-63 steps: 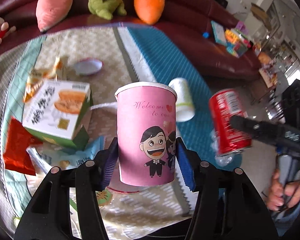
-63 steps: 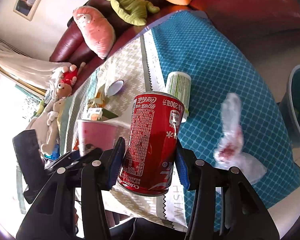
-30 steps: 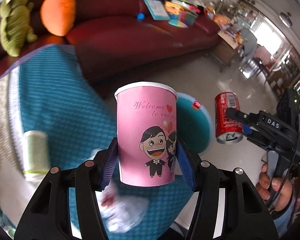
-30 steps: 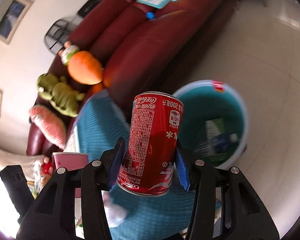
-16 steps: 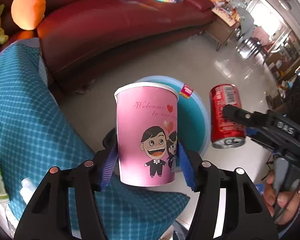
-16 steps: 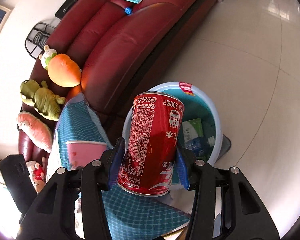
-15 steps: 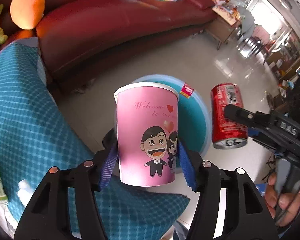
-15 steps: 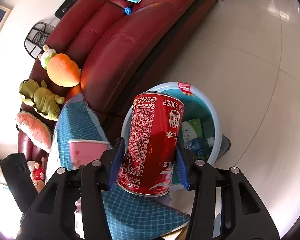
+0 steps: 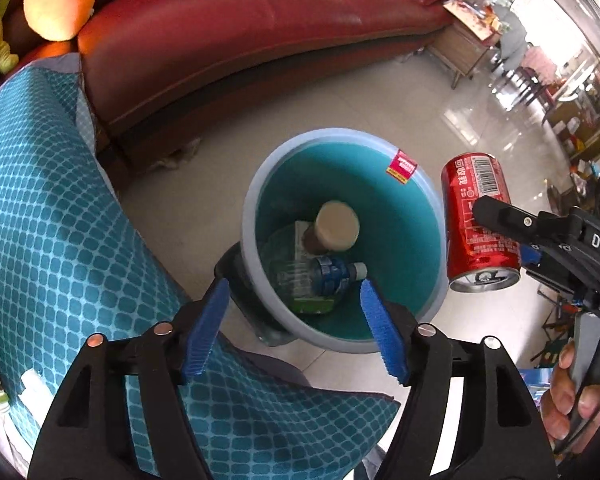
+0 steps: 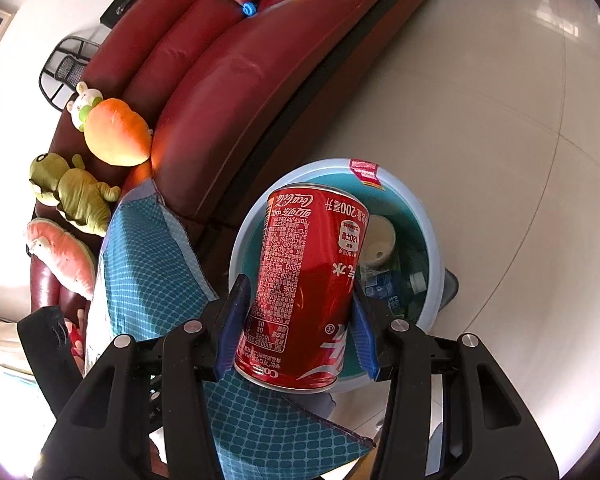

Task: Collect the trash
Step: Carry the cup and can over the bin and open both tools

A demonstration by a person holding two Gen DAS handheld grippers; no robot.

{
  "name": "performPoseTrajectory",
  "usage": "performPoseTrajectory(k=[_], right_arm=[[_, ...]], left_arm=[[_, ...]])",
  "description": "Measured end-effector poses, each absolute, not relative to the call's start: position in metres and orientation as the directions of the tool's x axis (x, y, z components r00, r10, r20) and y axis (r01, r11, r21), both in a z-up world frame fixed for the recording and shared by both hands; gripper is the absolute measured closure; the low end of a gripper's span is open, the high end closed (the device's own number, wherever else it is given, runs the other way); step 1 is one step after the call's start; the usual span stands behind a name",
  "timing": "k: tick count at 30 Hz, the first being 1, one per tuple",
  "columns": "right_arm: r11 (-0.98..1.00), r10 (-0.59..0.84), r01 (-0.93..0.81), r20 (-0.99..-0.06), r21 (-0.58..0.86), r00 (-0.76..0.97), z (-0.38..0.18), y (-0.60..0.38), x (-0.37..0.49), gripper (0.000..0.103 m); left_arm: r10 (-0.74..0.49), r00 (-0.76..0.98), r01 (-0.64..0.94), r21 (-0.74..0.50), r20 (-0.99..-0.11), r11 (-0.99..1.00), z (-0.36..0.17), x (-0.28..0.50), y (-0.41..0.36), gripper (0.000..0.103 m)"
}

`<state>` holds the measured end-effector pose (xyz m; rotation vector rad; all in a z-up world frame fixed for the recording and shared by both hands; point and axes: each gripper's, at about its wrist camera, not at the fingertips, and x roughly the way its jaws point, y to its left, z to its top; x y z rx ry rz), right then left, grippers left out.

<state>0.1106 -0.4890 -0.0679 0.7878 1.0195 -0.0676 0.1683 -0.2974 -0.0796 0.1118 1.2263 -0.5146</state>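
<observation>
Two hand-held grippers above a teal bin (image 9: pixel 256 216) beside the sofa (image 9: pixel 236 36).
Largest to smallest: the sofa; the table (image 9: pixel 48 216) under a teal cloth; the bin on the floor, containing a paper cup (image 9: pixel 334 228) and plastic bottle (image 9: pixel 320 278); the left gripper (image 9: pixel 294 328), whose jaws have just been opening and stand wide with nothing between them; the right gripper (image 10: pixel 296 320), jaws clamped on a red can (image 10: pixel 308 284), inverted over the bin's rim.
</observation>
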Motion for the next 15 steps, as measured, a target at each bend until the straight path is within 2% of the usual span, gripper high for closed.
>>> performPoseTrajectory(k=[5, 6, 7, 8, 11, 15], right_arm=[[0.744, 0.291, 0.397, -0.796, 0.537, 0.531, -0.068, -0.482, 0.115, 0.055], [0.750, 0.294, 0.394, -0.802, 0.531, 0.521, -0.068, -0.479, 0.117, 0.050], [0.752, 0.298, 0.391, -0.802, 0.531, 0.518, -0.068, -0.476, 0.119, 0.040], [0.757, 0.295, 0.388, -0.804, 0.527, 0.516, -0.067, -0.473, 0.119, 0.037], [0.769, 0.286, 0.381, -0.809, 0.513, 0.514, -0.064, -0.466, 0.121, 0.036], [0.783, 0.269, 0.382, -0.821, 0.491, 0.503, -0.060, -0.459, 0.121, 0.029]], left_arm=[[-0.325, 0.241, 0.415, -0.205, -0.915, 0.886, -0.078, 0.164, -0.277, 0.024], [-0.328, 0.240, 0.412, -0.210, -0.914, 0.887, -0.077, 0.163, -0.274, 0.024], [-0.331, 0.241, 0.410, -0.214, -0.912, 0.887, -0.076, 0.161, -0.270, 0.023], [-0.332, 0.246, 0.408, -0.214, -0.911, 0.888, -0.074, 0.160, -0.267, 0.020], [-0.335, 0.256, 0.403, -0.214, -0.907, 0.890, -0.069, 0.155, -0.259, 0.017], [-0.338, 0.267, 0.397, -0.217, -0.902, 0.892, -0.063, 0.151, -0.245, 0.016]])
